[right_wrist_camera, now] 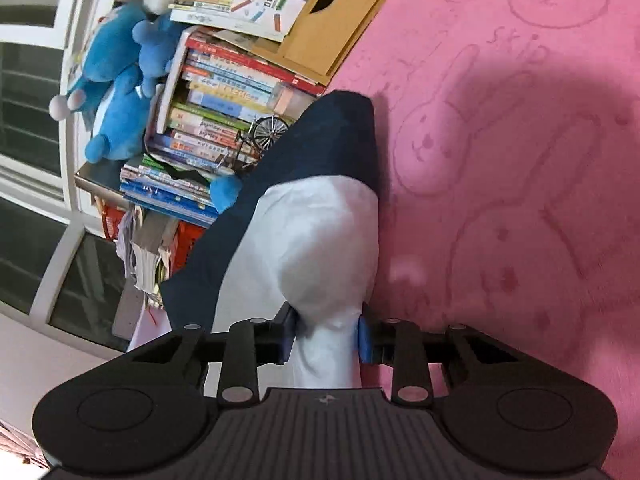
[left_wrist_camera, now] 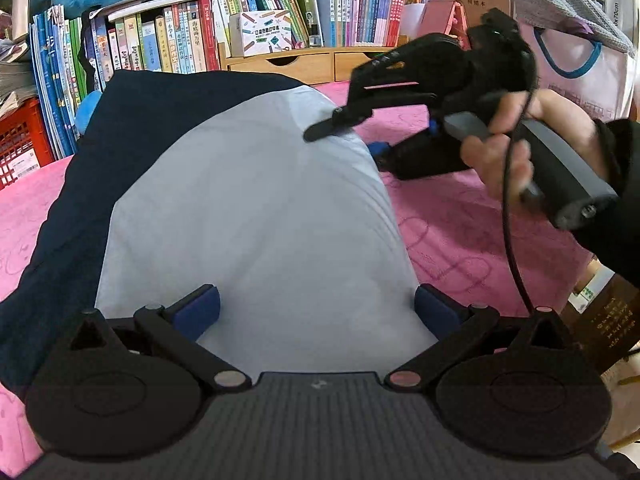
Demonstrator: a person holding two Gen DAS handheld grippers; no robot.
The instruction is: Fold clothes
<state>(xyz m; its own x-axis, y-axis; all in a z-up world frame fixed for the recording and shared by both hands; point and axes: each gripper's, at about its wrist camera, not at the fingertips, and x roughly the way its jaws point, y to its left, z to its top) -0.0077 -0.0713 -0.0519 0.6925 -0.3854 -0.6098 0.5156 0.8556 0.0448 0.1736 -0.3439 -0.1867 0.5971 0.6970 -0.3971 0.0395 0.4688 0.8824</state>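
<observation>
Garment (left_wrist_camera: 256, 208), pale blue over navy, spread on the pink surface (left_wrist_camera: 472, 224), near edge lifted. Left gripper (left_wrist_camera: 316, 312) spread wide, blue fingers (left_wrist_camera: 198, 310) either side of the pale cloth, clamping nothing. Right gripper (right_wrist_camera: 327, 338) pinched shut on a bunched fold of pale cloth; in the left view, right gripper (left_wrist_camera: 360, 128) at the garment's right edge, held by a hand (left_wrist_camera: 520, 148). Risks, as judgement: thin cloth sliding out of the pinch under pull; only the pale layer caught, leaving navy behind and a skewed fold; dangling cable (left_wrist_camera: 510, 216) snagging. Surface covered with a rabbit-print mat. Behind: crowded books (left_wrist_camera: 160, 40), wooden drawers (left_wrist_camera: 300, 62), blue plush toys (right_wrist_camera: 116, 92), window at left
</observation>
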